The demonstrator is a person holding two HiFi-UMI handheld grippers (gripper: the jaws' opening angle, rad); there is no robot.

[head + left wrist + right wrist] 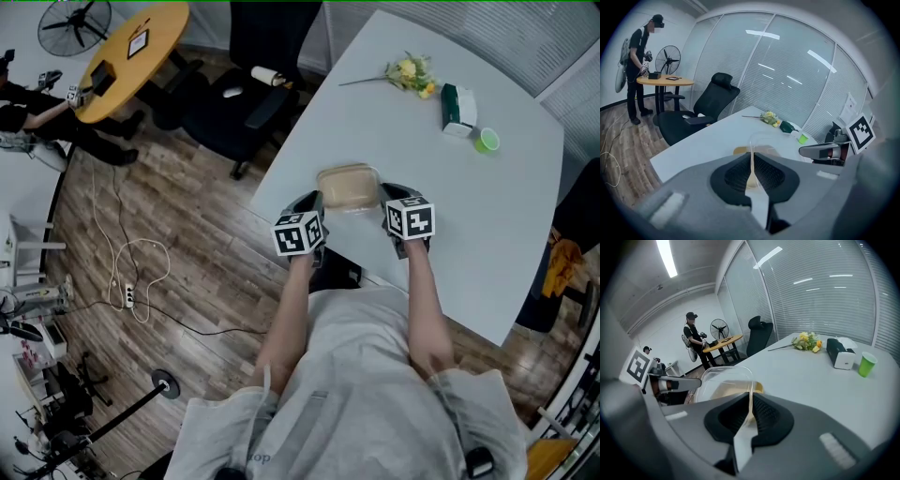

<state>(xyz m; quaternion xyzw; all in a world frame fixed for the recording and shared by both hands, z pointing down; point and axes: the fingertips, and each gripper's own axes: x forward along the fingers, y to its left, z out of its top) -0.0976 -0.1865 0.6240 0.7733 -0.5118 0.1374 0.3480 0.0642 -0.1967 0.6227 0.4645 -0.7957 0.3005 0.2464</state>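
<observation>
Nearest, seen from above: a wearer in a grey shirt (366,394), arms stretched forward over the near edge of a large white table (487,225). Left gripper (315,201) and right gripper (388,193) level with each other, one on each side of a clear, round-cornered plastic container (349,186) resting near that edge.

In the left gripper view, black ribbed pads (733,176) almost together, pinching only the thin transparent rim on the container's left side. Same on the right: pads (766,414) closed to a sliver on the right-hand rim. Something tan inside or beneath the clear shell; impossible to tell whether contents or base.

Probably light, with thin walls likely to flex and a slick surface. Rim likely the stiffest part, so opposite edges look the sensible hold, kept level. Hard squeezing liable to buckle or crack the lip; uneven lifting liable to twist the shell.

Farther across the table, well apart from the container: a small bunch of yellow flowers on a long stem (410,73), to its right a dark green and white box (457,109), then a small bright green cup (486,141). Beyond the table's far left edge, a black office chair (234,103) on wood flooring (169,234). Farthest left, a round wooden table (131,52), a standing fan (75,23) and another person (640,61) beside them.
</observation>
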